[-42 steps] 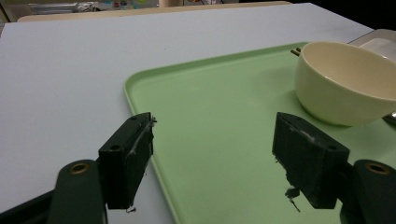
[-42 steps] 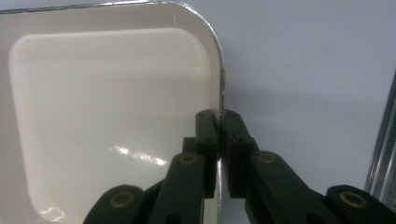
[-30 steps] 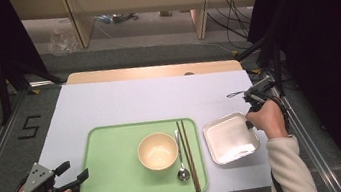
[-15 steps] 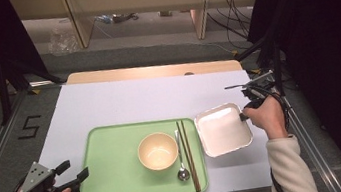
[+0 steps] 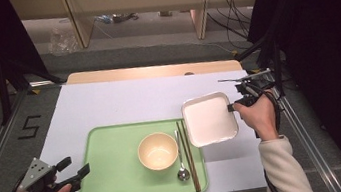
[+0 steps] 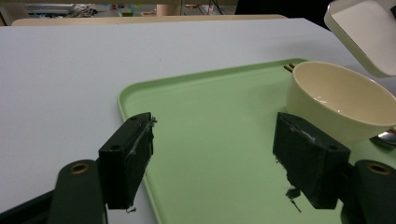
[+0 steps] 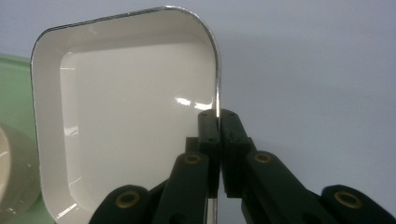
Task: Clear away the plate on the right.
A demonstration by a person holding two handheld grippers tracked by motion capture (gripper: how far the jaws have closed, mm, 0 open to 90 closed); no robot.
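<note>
One glossy white square dish (image 5: 209, 119) with rounded corners, pinched by right gripper (image 5: 233, 107)

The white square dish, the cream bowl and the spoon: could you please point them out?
white square dish (image 5: 209, 119), high view, its flat inside.
cream bowl (image 5: 157, 151), high view, its inside.
spoon (image 5: 183, 174), high view, its rounded end.

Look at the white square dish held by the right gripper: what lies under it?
Under the white square dish lie the green tray's right edge, the far ends of the chopsticks and the white table. What lies directly beneath the dish is covered.
</note>
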